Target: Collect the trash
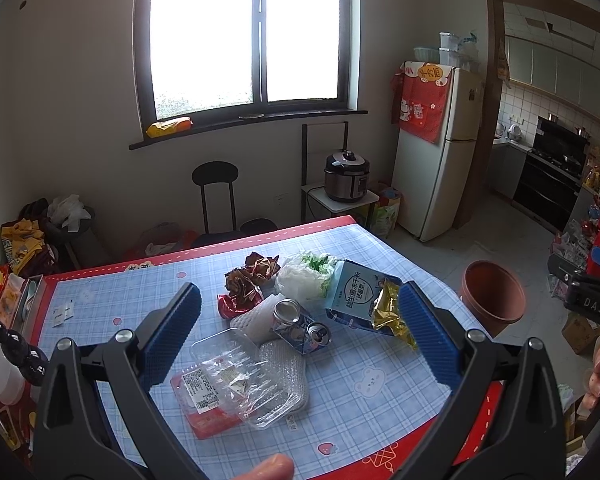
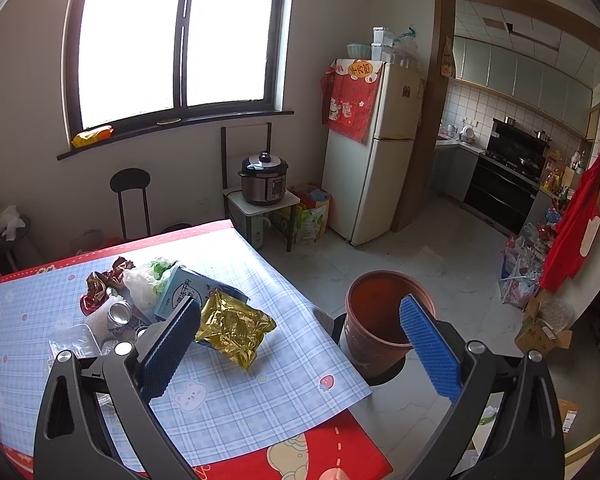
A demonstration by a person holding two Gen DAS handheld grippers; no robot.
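Both fingers of my left gripper (image 1: 300, 328) are spread wide and hold nothing; it hangs above the table (image 1: 148, 292), which has a blue checked cloth with a red border. Between its blue pads I see the heap of trash: a clear plastic tray (image 1: 240, 380) nearest to me, lying on a red package, and a crushed can (image 1: 300, 324) just behind it, touching a white foam piece. Farther back there are crumpled brown wrappers (image 1: 252, 276), a white plastic bag (image 1: 306, 276) with something green inside, and a light blue carton (image 1: 356, 296) that leans on the heap. A gold foil bag (image 1: 392, 312) lies against the carton, just beside the right pad of this gripper. My right gripper (image 2: 300, 340) is also wide open and empty. Its left pad is over the table, near the gold foil bag (image 2: 232, 326), and its right pad is in front of the brown bin (image 2: 380, 320), which stands on a dark round stool beside the table edge. I cannot see anything inside the bin. In the left view the same bin (image 1: 494, 296) appears to the right of the table, apart from the trash. Behind the table stand a white fridge (image 2: 372, 152) and a pressure cooker (image 2: 264, 180) on a small stand.
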